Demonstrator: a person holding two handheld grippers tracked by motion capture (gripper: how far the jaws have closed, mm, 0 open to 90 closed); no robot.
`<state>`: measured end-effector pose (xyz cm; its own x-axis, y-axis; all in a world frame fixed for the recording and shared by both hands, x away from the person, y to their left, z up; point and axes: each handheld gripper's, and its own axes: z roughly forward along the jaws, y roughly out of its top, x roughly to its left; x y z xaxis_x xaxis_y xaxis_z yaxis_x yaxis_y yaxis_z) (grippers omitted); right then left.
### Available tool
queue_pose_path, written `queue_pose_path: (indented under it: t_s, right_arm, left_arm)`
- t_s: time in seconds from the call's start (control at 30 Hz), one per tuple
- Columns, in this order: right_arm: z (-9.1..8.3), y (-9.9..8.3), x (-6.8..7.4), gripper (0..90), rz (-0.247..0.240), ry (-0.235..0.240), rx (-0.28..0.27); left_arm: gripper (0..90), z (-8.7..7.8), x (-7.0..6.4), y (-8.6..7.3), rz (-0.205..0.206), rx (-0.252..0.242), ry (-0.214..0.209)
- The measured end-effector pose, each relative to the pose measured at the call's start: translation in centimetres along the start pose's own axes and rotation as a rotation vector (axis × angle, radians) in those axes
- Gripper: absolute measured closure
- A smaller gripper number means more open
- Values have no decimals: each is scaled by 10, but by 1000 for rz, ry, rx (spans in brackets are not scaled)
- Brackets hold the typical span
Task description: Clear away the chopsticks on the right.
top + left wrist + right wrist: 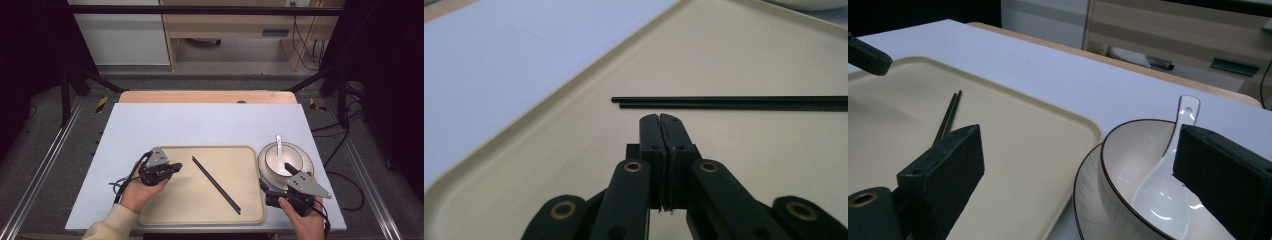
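Note:
A beige tray (165, 210) lies at the table's front middle, with a pair of black chopsticks (216, 185) lying diagonally on it. To its right, a white bowl (295, 156) holding a white spoon (279, 150) stands on a plate (307, 161). My left gripper (175, 169) is shut and empty, low over the tray's left part; its tip (660, 117) points at the chopsticks (734, 102), a short gap away. My right gripper (1083, 165) is open and spans the tray's right edge (1088, 135) and the bowl's near rim (1113, 170). The spoon (1168, 170) leans on the bowl's far side.
The white table top (200, 125) stretches behind the tray to a wooden edge (207, 96). Black frame posts and cables flank the table. A wooden cabinet (235, 25) stands on the floor beyond. The left gripper's tip (865, 56) enters the right gripper view at far left.

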<state>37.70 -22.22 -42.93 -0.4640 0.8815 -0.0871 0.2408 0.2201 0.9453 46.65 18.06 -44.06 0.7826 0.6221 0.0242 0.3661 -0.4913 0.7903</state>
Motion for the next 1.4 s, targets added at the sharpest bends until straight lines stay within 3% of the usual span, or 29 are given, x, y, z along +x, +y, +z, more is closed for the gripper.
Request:
queue_pose_path:
  t_s: [0.1,0.33,0.6,0.93,1.2,1.4]
  right_arm:
    - [-3,-3,-2,53,4,-7,-8]
    - [-5,-4,-4,40,1,-5,-27]
    - [-4,-6,-2,41,-2,20,-40]
    - [-1,-8,-1,52,1,28,-27]
    - [-1,-9,-2,62,14,32,-24]
    - [1,-9,-1,66,17,40,-24]
  left_arm:
    - [891,10,1,5,-19,14,-10]
    - [893,26,-6,13,5,67,-26]
    - [893,35,-10,14,5,118,-37]
    - [893,53,-13,21,47,184,-66]
    - [894,71,-16,22,47,199,-65]
    - [893,80,-16,27,31,176,-73]
